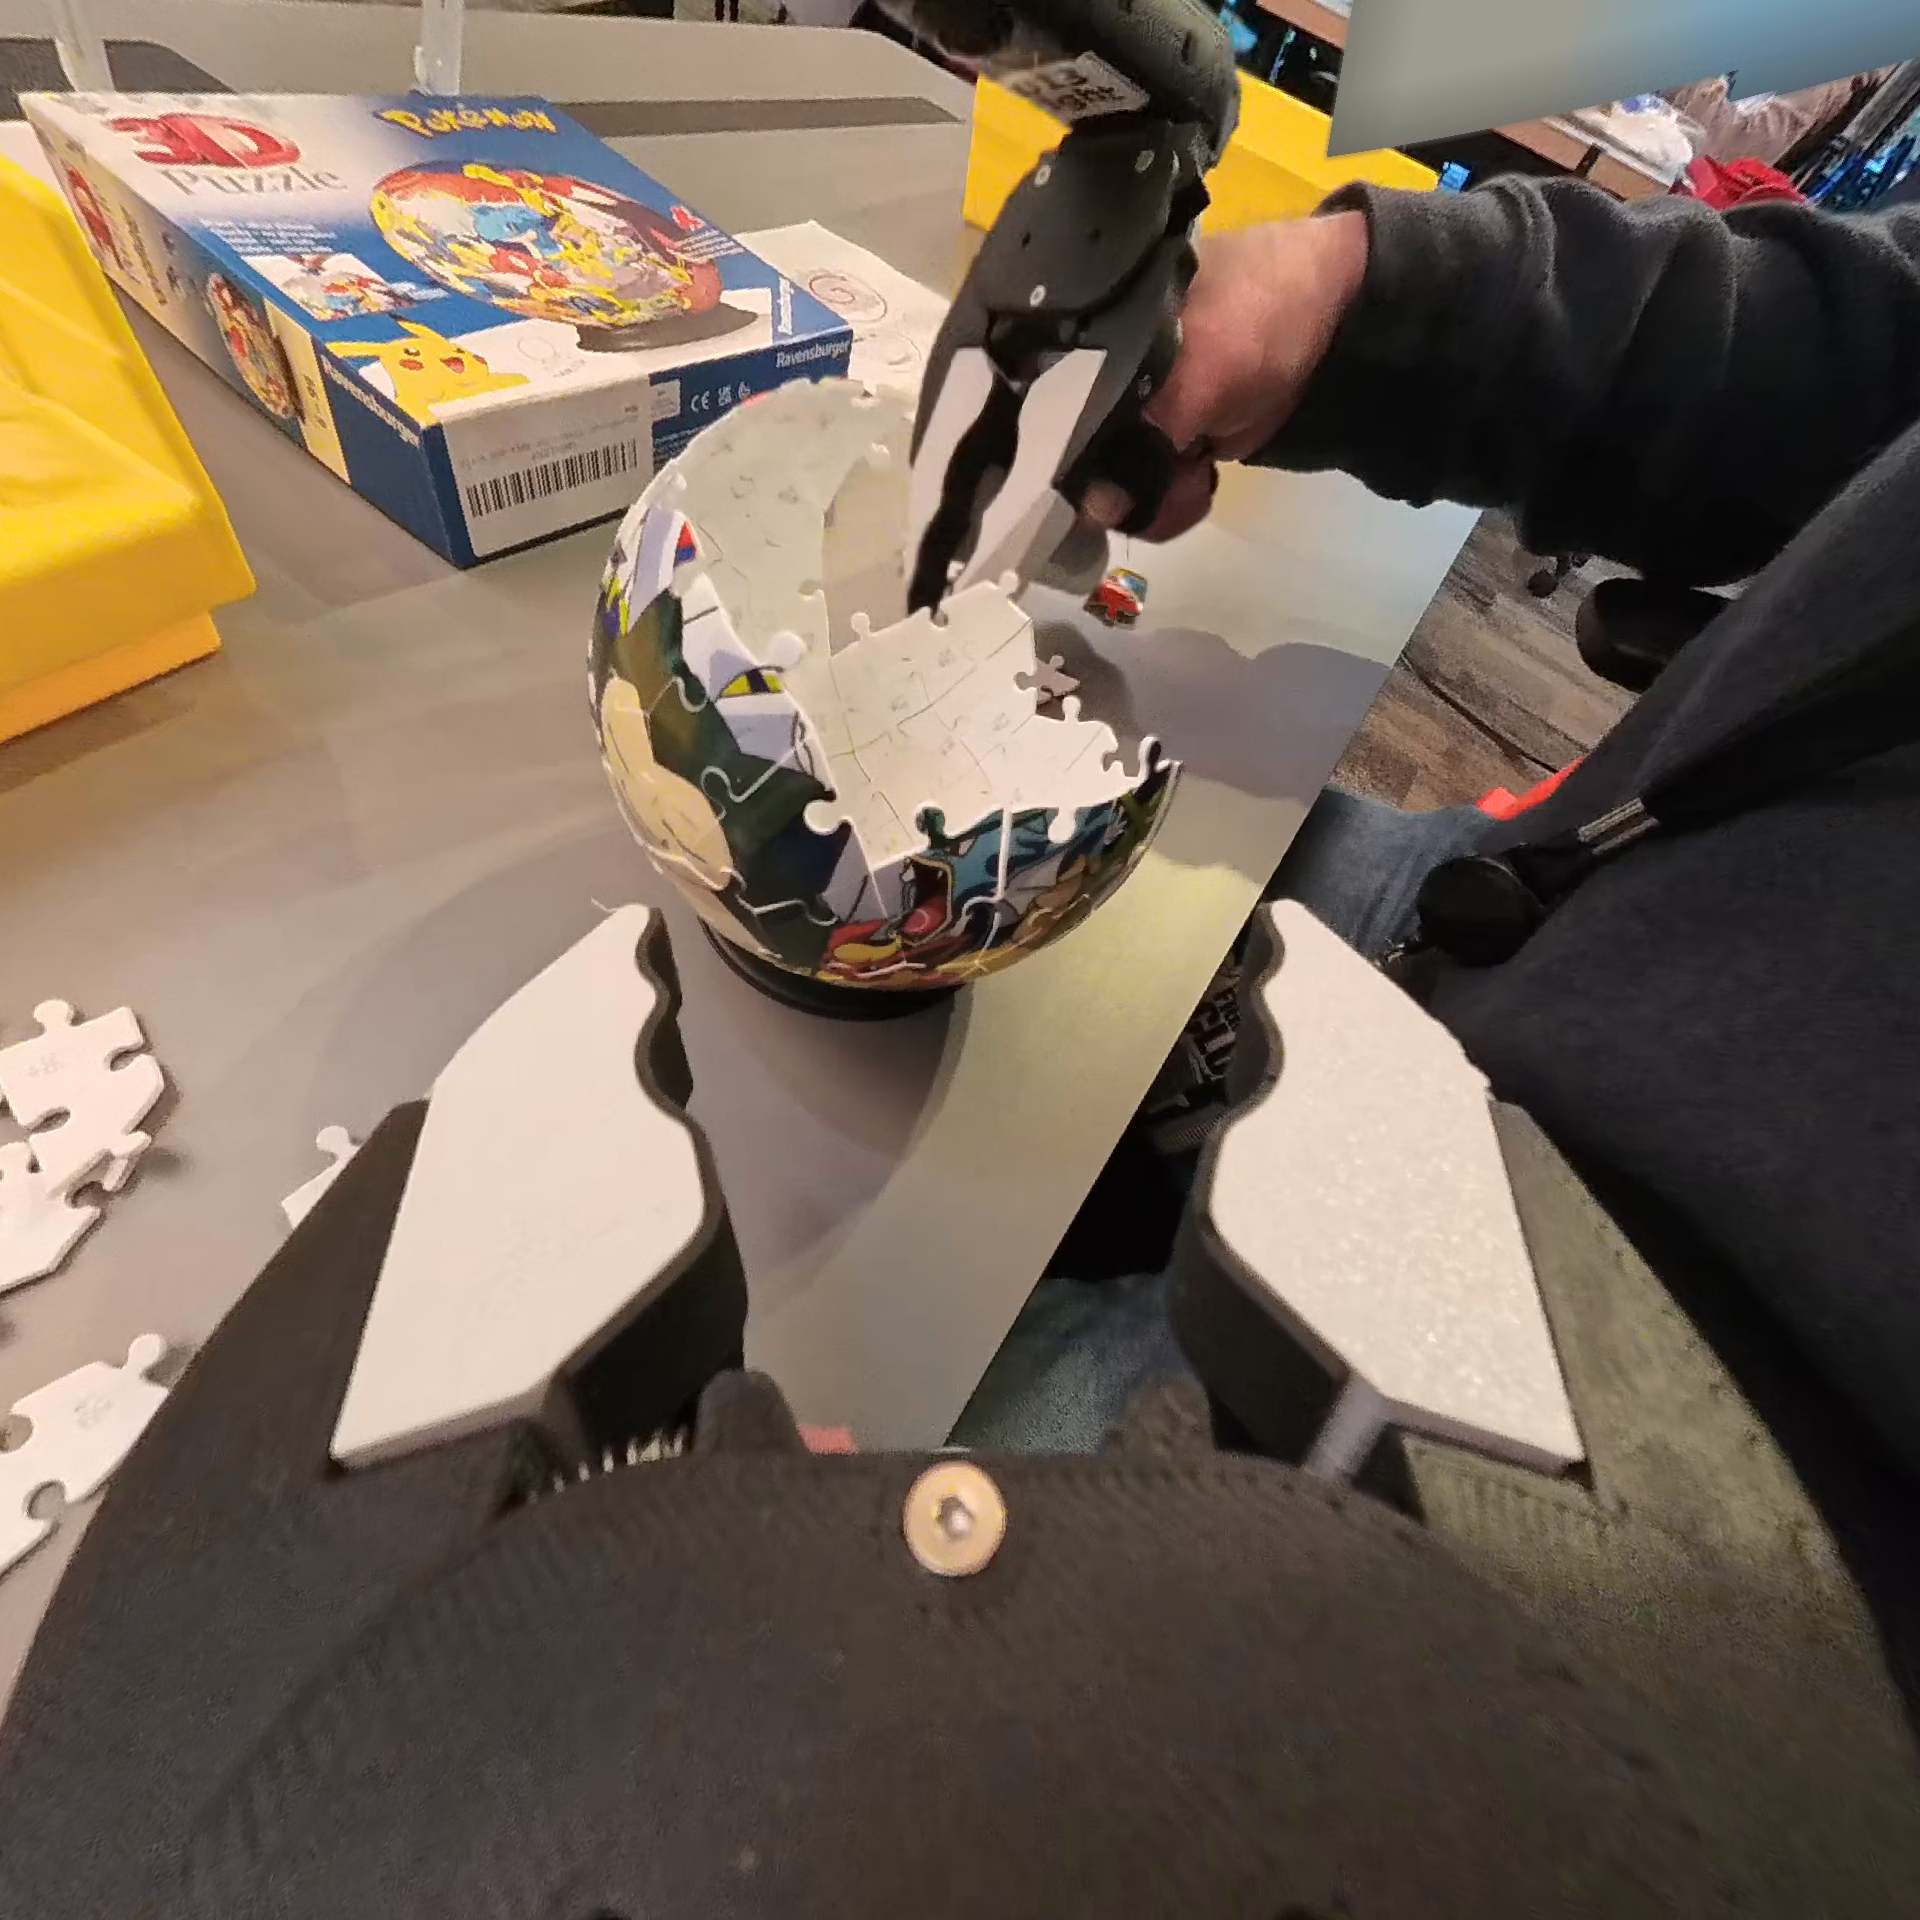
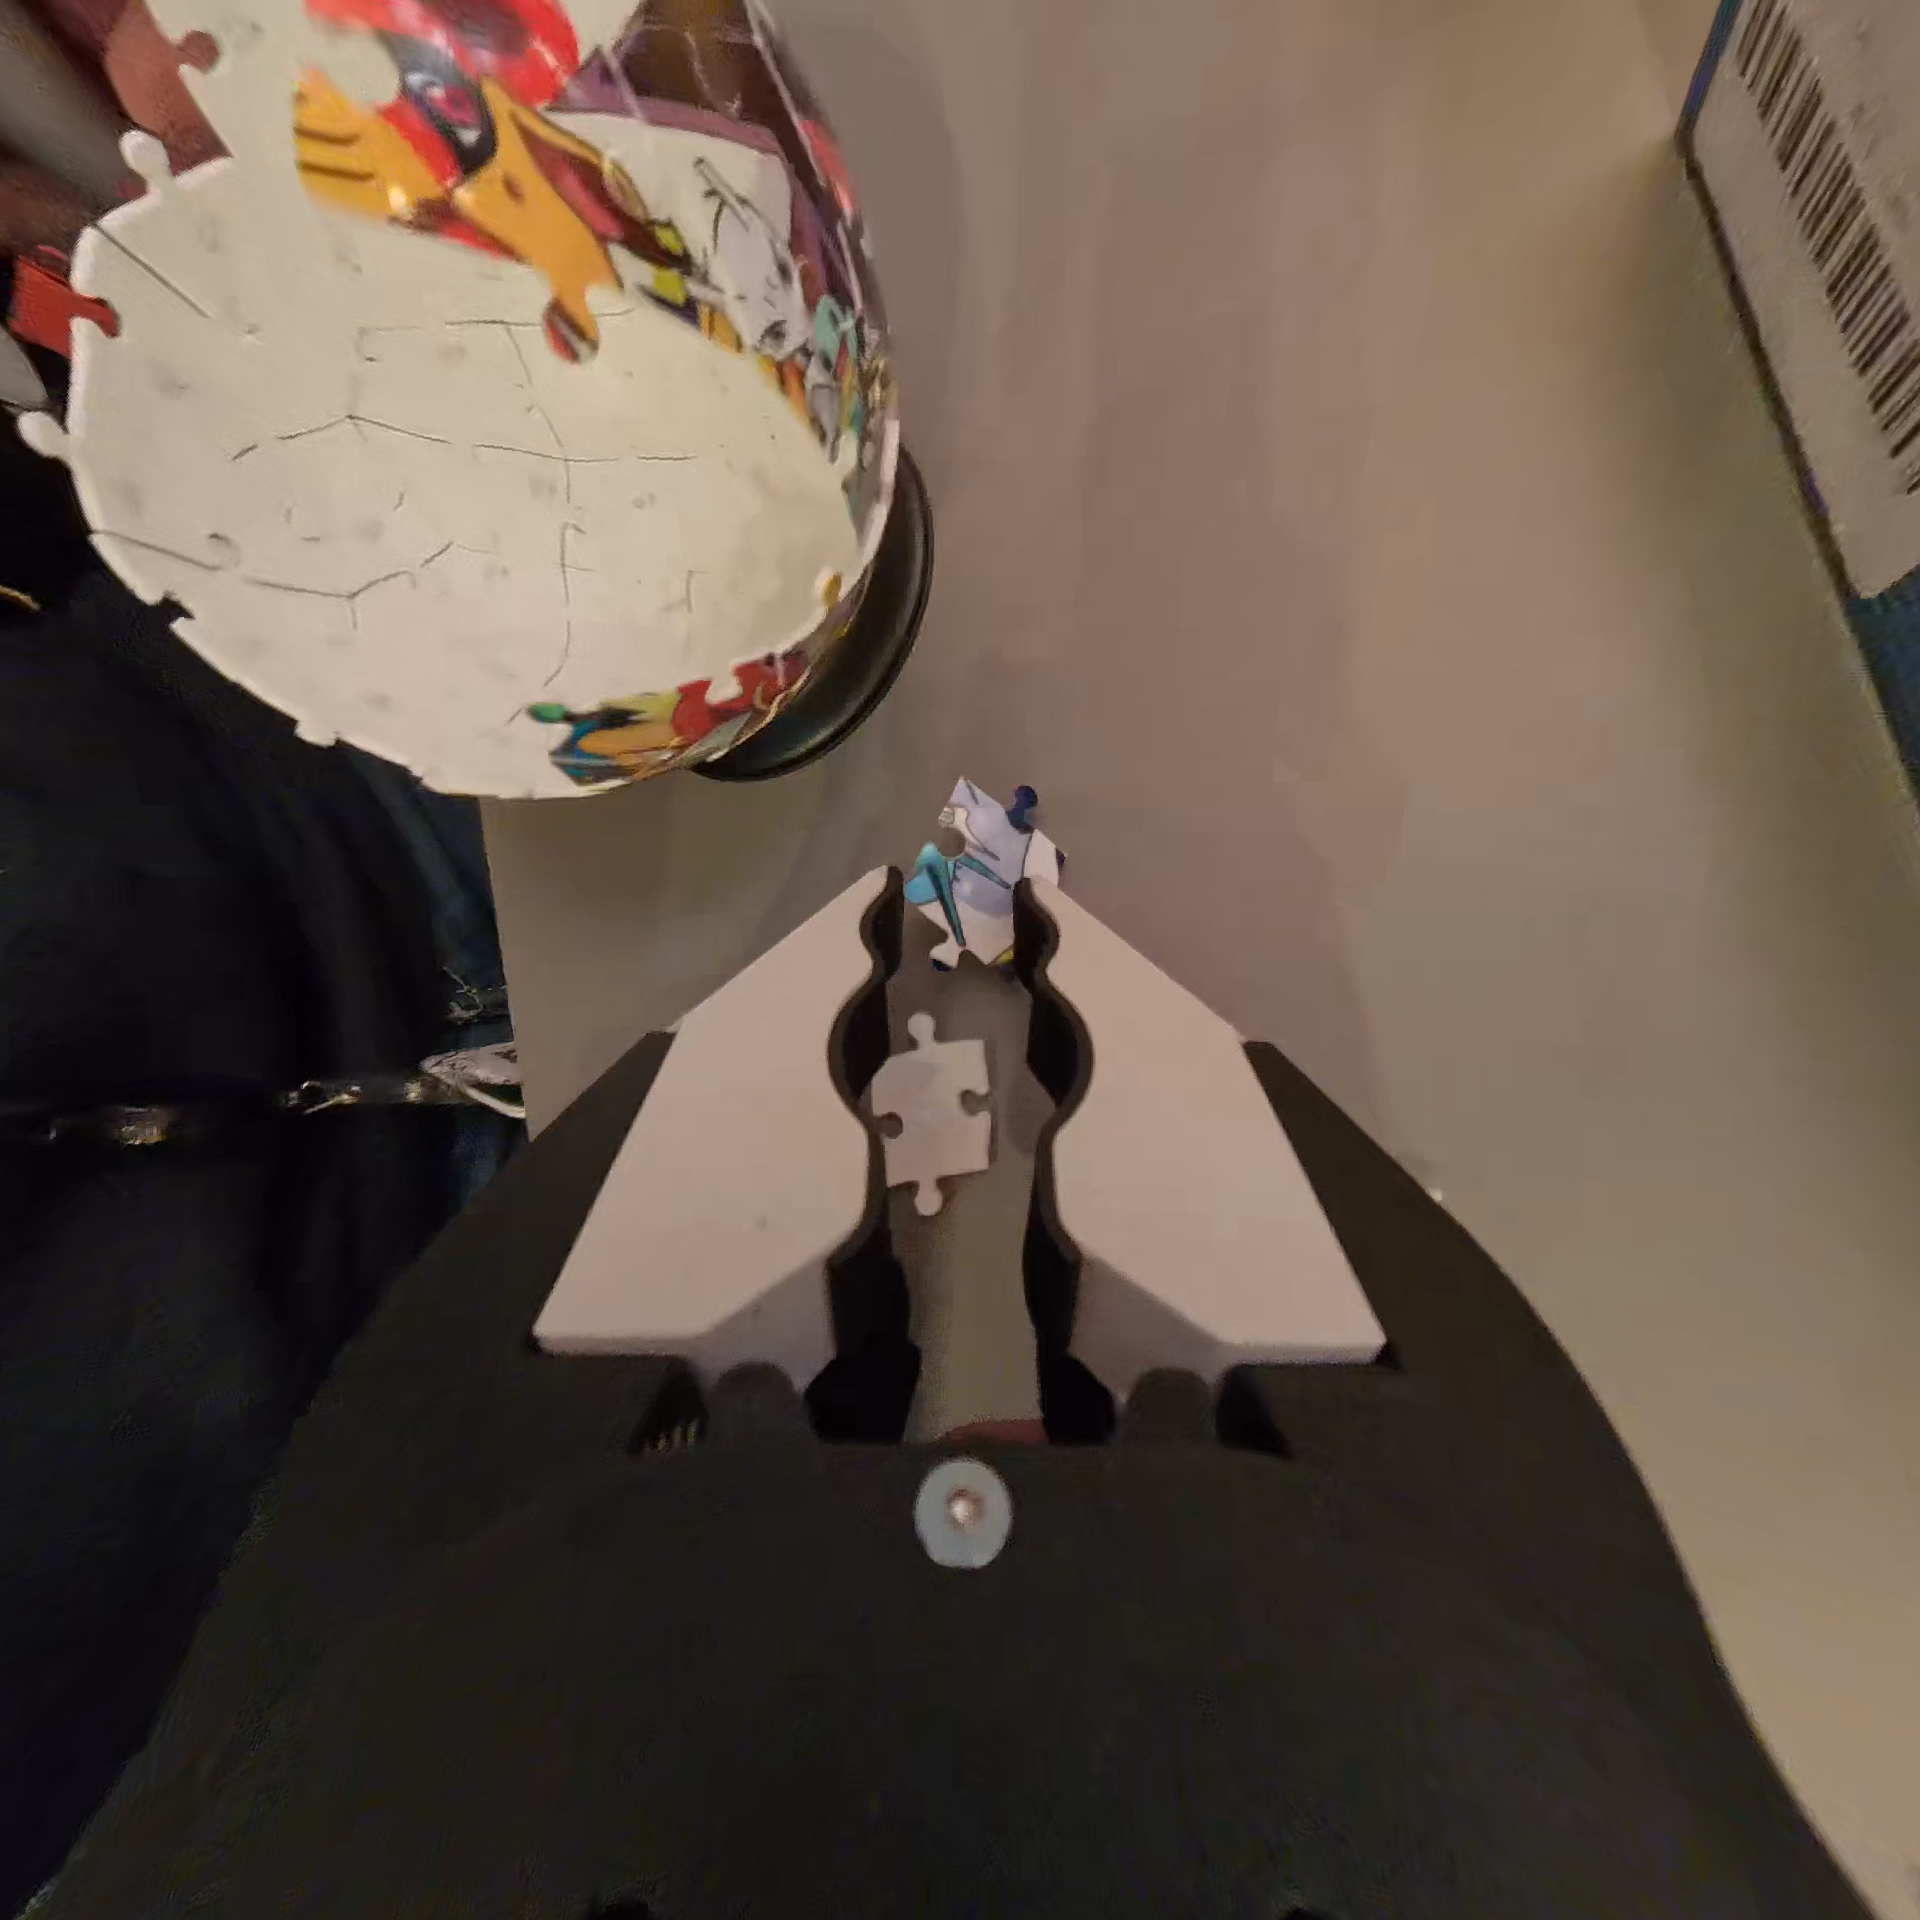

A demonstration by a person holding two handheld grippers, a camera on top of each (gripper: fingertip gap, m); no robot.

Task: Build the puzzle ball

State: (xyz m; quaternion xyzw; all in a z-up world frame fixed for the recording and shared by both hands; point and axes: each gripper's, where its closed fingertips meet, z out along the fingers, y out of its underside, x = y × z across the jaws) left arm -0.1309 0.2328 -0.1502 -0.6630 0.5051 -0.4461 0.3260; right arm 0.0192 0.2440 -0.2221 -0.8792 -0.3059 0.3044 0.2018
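Note:
The partly built puzzle ball (image 1: 790, 790) stands on a black stand (image 1: 831, 987) near the table's right edge, its top open and its white inside showing. My left gripper (image 1: 961, 925) is open and empty, just in front of the stand. My right gripper (image 1: 940, 587), held by a hand, points down behind the ball's rim. In the right wrist view the right gripper (image 2: 961, 888) is shut on a blue and white puzzle piece (image 2: 977, 878) at its tips. A white face-down piece (image 2: 935, 1112) lies on the table under the fingers. The ball (image 2: 416, 468) is at the upper left.
The blue puzzle box (image 1: 436, 301) lies behind the ball and shows at the right in the right wrist view (image 2: 1808, 312). Yellow bins (image 1: 94, 499) (image 1: 1278, 135) stand left and back. Loose white pieces (image 1: 62, 1081) lie left. A red piece (image 1: 1117, 597) lies behind the ball. The person's legs are right of the table edge (image 1: 1351, 758). The left gripper's tips are roughly 20 centimetres from the right gripper's.

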